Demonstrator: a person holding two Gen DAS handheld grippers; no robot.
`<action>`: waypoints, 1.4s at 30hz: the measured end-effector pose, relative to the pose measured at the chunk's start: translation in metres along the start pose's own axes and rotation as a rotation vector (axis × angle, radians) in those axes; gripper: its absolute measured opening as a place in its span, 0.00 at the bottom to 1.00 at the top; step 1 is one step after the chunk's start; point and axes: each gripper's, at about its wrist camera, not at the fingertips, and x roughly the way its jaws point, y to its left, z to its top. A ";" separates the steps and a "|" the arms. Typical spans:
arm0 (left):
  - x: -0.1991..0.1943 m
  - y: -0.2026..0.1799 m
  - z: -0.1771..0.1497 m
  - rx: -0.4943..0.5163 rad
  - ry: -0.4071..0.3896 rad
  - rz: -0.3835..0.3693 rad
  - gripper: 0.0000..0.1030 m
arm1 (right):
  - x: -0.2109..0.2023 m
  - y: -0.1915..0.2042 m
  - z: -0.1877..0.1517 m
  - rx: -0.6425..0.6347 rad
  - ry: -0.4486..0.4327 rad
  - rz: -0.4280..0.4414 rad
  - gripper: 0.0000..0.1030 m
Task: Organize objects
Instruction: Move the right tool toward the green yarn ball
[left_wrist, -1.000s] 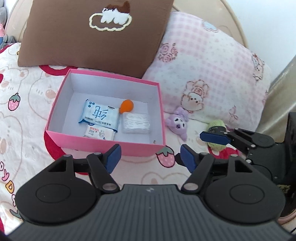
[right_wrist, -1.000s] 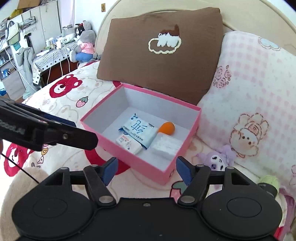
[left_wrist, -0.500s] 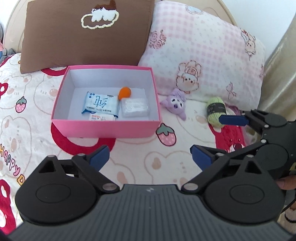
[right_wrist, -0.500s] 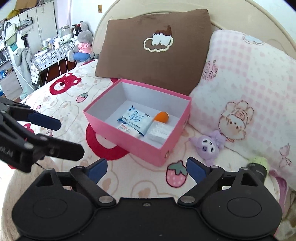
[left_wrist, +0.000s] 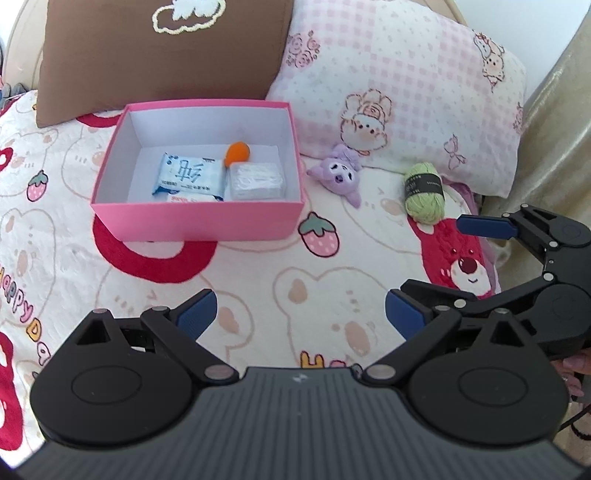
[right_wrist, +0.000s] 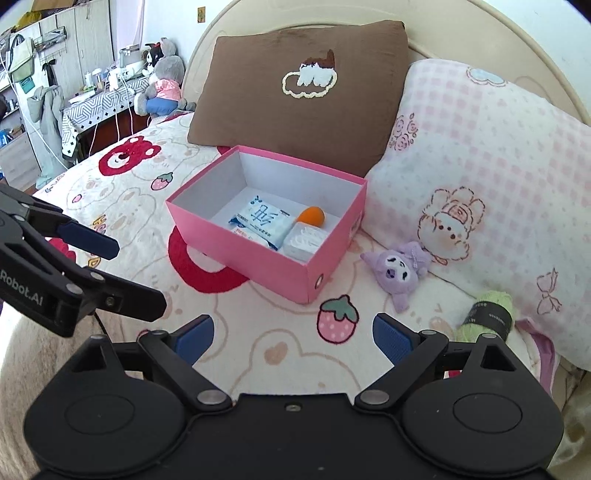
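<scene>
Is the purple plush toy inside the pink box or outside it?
Outside. The plush lies on the blanket right of the box, before the pink pillow.

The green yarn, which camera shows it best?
The left wrist view: the yarn lies whole and unblocked on the bedspread, its dark label readable as a band. In the right wrist view the yarn sits near the edge, partly hidden behind that gripper's finger.

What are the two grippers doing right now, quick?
Left gripper: open, holding nothing.
Right gripper: open, holding nothing.
</scene>
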 end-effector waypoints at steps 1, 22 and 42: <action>0.001 -0.002 -0.002 0.002 0.002 0.002 0.96 | -0.001 -0.001 -0.003 -0.001 0.000 -0.001 0.92; 0.024 -0.056 -0.004 -0.010 0.045 -0.052 0.99 | -0.045 -0.064 -0.044 0.111 -0.013 -0.075 0.92; 0.117 -0.101 0.030 -0.052 -0.054 -0.097 1.00 | 0.003 -0.214 -0.066 0.562 -0.008 -0.029 0.92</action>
